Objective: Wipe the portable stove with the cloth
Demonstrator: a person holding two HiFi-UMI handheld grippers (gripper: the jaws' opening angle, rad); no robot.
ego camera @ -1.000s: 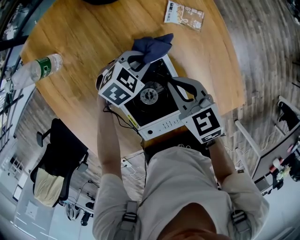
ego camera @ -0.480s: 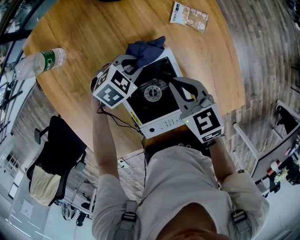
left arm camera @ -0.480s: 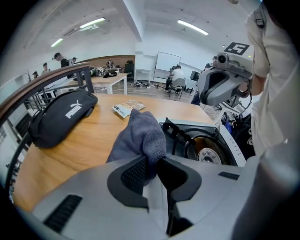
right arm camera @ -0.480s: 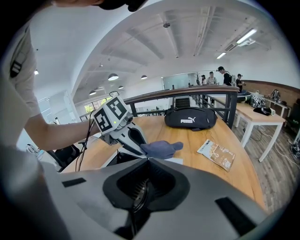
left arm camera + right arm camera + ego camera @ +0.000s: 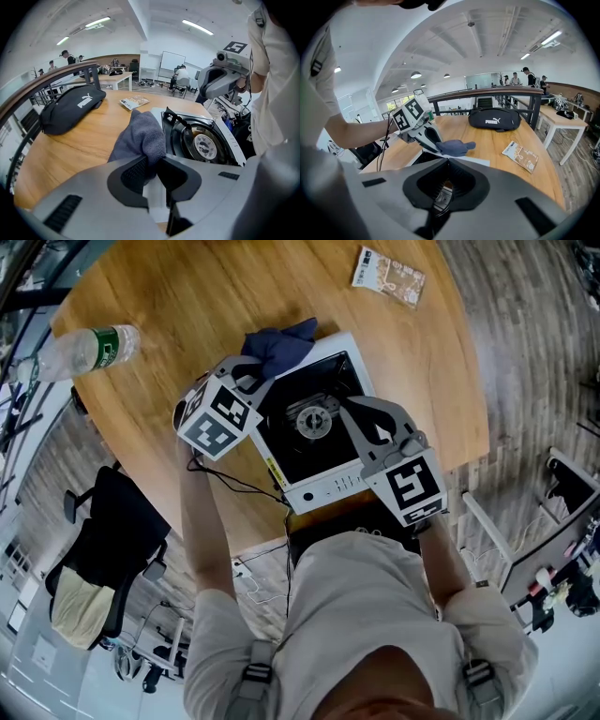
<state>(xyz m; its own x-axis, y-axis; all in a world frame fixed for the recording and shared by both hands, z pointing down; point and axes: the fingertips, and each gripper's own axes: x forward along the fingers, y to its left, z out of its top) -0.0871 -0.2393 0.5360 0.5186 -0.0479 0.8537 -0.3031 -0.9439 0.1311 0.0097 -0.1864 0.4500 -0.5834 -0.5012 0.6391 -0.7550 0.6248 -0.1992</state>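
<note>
- The left gripper is clamped on a bunched corner of the cloth. The rest of the cloth sticks out past the jaws and is pressed on the far-left corner of the stove, spilling a bit onto the tabletop.
- What's changed over the last second: the cloth has been dragged leftward along the stove's far edge. It was sitting more toward the middle and right of that edge, and now it's bundled at the left corner.
- So a wiping stroke looks to be under way. The far rim has probably been covered, while the black top around the burner and the front control strip look untouched so far.
- The right gripper is held over the stove's right side with its jaws drawn together and nothing caught between them. Only the burner grate is seen through the slit. Whether it's actually pressing the stove down can't be told.
- It has barely shifted, so it's likely there just to steady things.
- Further out, a bottle is lying near the left edge, a packet is at the far right, and a black bag is well behind the cloth. All of it is out of the way.
</note>
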